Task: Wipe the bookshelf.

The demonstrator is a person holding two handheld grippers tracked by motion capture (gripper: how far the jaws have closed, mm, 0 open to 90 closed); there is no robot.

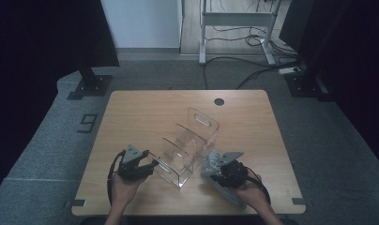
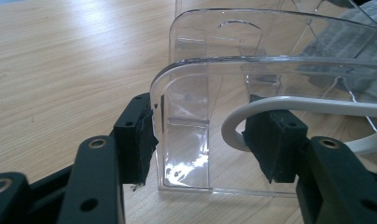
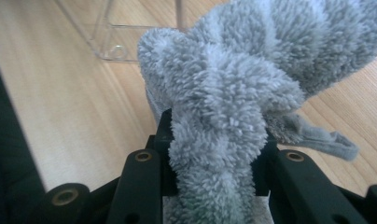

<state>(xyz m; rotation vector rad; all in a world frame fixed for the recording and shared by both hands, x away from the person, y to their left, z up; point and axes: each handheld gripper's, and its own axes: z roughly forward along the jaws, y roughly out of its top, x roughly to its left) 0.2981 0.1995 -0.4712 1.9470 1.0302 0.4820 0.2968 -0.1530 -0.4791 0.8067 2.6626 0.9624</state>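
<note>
On a wooden tabletop (image 1: 145, 112), the left hand-held gripper (image 2: 203, 140) clamps a clear acrylic organizer's (image 1: 190, 145) end wall; the right hand-held gripper (image 3: 214, 161) grips a fluffy grey cloth (image 3: 233, 88).

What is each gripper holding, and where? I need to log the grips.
The right gripper clamps the grey fluffy cloth at a bunched fold. The left gripper straddles the clear organizer's end wall; contact is unclear.

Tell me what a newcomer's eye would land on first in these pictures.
First, the clear plastic divided organizer standing mid-table on the light wooden table. The left gripper straddles its near end wall; one pad looks to touch it, though a firm grip can't be told. Next, the fluffy grey cloth, bunched in the right gripper at the organizer's right.
</note>
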